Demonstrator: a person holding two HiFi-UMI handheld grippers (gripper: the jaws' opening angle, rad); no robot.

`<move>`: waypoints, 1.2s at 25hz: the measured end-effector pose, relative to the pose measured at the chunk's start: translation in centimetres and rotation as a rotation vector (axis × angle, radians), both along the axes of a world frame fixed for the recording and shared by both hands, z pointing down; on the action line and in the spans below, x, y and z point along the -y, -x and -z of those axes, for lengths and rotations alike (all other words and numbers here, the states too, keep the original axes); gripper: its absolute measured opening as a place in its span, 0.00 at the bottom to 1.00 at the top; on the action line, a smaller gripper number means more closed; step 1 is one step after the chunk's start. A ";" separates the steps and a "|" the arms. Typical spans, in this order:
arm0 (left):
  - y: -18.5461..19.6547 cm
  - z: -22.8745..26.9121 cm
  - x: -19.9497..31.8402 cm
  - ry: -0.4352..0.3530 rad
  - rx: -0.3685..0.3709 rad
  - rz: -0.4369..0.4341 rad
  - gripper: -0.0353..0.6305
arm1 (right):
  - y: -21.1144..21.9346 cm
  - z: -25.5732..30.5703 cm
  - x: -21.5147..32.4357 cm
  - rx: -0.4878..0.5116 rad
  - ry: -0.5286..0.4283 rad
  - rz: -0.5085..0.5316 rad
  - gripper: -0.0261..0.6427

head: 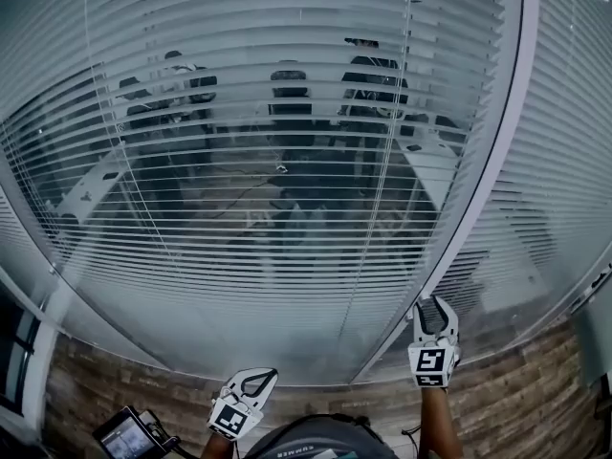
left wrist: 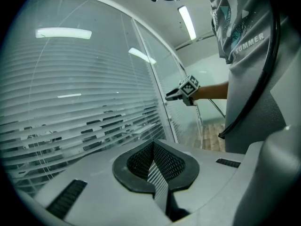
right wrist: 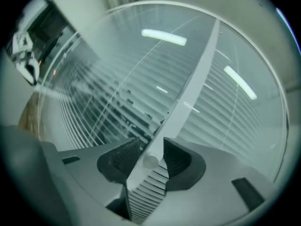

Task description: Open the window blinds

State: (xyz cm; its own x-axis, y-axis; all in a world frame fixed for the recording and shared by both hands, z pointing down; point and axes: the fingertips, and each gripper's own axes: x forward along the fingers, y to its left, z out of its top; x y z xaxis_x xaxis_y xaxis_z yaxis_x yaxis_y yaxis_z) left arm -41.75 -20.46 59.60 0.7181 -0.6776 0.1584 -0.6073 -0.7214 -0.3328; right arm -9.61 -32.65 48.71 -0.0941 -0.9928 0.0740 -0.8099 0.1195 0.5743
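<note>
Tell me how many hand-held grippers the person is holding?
2. The left hand-held gripper is low, near the person's body, jaws together. The right hand-held gripper is higher up, by the white frame post, jaws apart. No others show.

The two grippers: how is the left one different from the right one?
The left gripper has its jaws closed together and empty; the right gripper has its jaws apart, with a small white knob between them. In the head view the left gripper sits lower, the right gripper higher, by the white window frame. Both carry a marker cube and point toward the blinds.
</note>
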 end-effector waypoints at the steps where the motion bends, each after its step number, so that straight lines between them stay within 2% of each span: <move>1: 0.2 -0.3 0.0 0.004 0.008 0.005 0.05 | 1.1 1.0 -0.7 0.106 -0.012 0.060 0.22; 3: 0.6 -0.6 0.0 0.012 0.015 0.013 0.05 | 4.3 2.7 -2.1 0.278 -0.008 0.223 0.22; 6: 0.9 -0.6 0.0 0.016 -0.010 0.020 0.05 | 10.1 4.8 -4.4 0.449 0.052 0.518 0.22; 9: 0.8 -0.4 0.1 0.016 -0.034 0.022 0.05 | 14.9 5.4 -7.0 0.514 0.155 0.809 0.22; 11: 0.6 -0.6 0.2 0.018 -0.018 0.016 0.05 | 16.8 4.9 -8.3 0.490 0.215 0.921 0.21; 14: 0.6 -0.7 0.3 0.016 -0.028 0.019 0.05 | 18.1 3.4 -9.0 0.437 0.264 0.968 0.21; 18: 0.6 -1.2 0.2 0.019 -0.030 0.024 0.05 | 18.4 1.7 -9.0 0.395 0.284 0.956 0.21; 21: 0.7 -0.6 0.1 0.017 -0.053 0.033 0.05 | 18.2 1.9 -8.7 0.389 0.287 0.936 0.21; 25: 0.7 -0.3 -0.3 0.023 -0.020 0.025 0.05 | 18.0 2.4 -8.8 0.386 0.289 0.927 0.21; 30: 0.3 -0.4 -0.6 0.018 -0.046 0.028 0.05 | 17.7 1.8 -9.1 0.385 0.293 0.921 0.21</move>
State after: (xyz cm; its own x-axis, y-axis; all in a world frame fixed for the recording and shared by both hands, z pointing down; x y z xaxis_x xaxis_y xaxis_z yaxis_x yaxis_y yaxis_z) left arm -42.03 -19.90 59.97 0.7055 -0.6951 0.1382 -0.6420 -0.7094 -0.2908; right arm -27.29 -23.56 46.95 -0.8750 -0.4726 0.1048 -0.4567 0.8777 0.1449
